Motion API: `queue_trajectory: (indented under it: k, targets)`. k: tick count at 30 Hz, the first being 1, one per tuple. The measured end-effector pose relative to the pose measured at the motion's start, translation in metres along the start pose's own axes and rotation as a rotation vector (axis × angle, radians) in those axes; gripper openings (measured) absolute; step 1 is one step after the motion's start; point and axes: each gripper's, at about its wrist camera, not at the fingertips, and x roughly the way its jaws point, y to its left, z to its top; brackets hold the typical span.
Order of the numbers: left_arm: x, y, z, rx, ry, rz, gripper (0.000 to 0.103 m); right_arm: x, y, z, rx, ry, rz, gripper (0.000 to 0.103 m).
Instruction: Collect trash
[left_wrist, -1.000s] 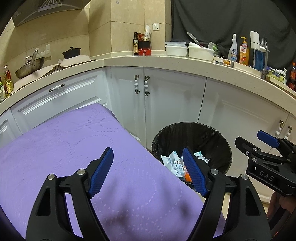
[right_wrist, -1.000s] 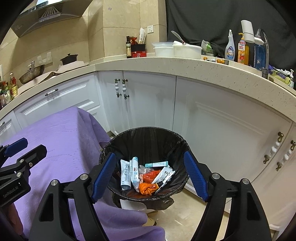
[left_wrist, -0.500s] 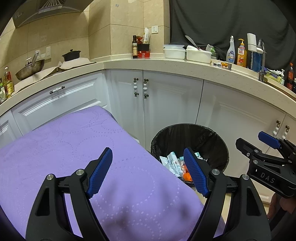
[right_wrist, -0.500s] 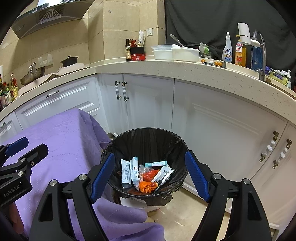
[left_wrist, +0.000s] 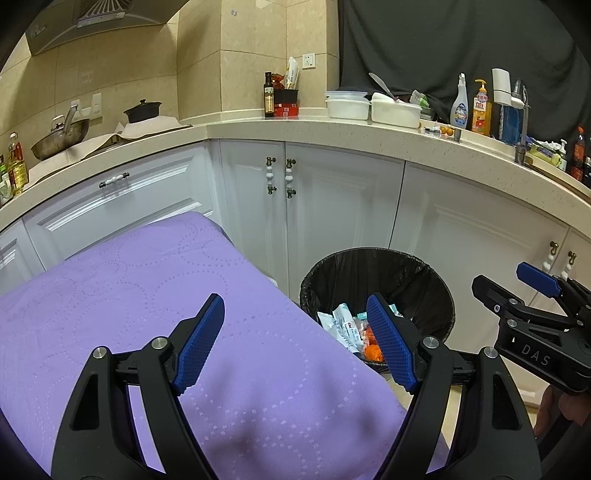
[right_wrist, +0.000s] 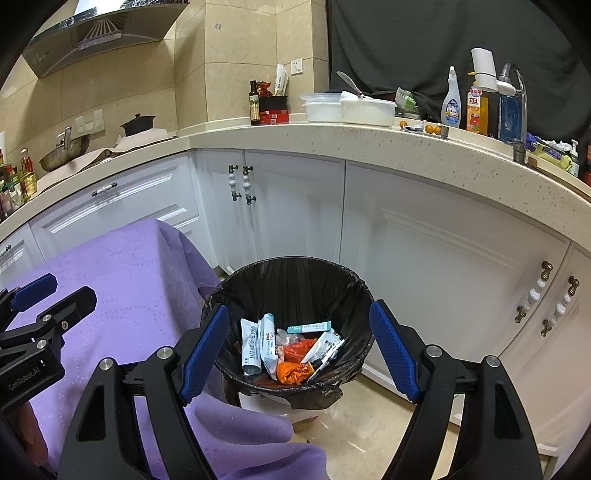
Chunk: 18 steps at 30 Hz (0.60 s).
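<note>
Trash (right_wrist: 291, 349) lies in bin (right_wrist: 295, 267) between right gripper's (right_wrist: 299, 349) spread fingers.

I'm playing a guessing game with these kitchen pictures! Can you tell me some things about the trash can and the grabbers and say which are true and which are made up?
1. The trash bin has a black bag in it. True.
2. The bin is empty. False: wrappers and an orange scrap lie inside.
3. The left hand-held gripper is squeezing a wrapper. False: its jaws are wide apart, with nothing between them.
4. The right hand-held gripper is open over the bin. True.
5. The cloth beside the bin is green. False: it is purple.
</note>
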Motion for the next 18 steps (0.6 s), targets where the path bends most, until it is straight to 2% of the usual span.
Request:
queue_trajectory:
  k: [18]
  targets:
    - [0.0003, -0.0002, 0.0014, 0.001, 0.0, -0.001, 0.077, -0.0001, 0.0005, -0.0005, 0.0, 0.001, -0.001, 0.076]
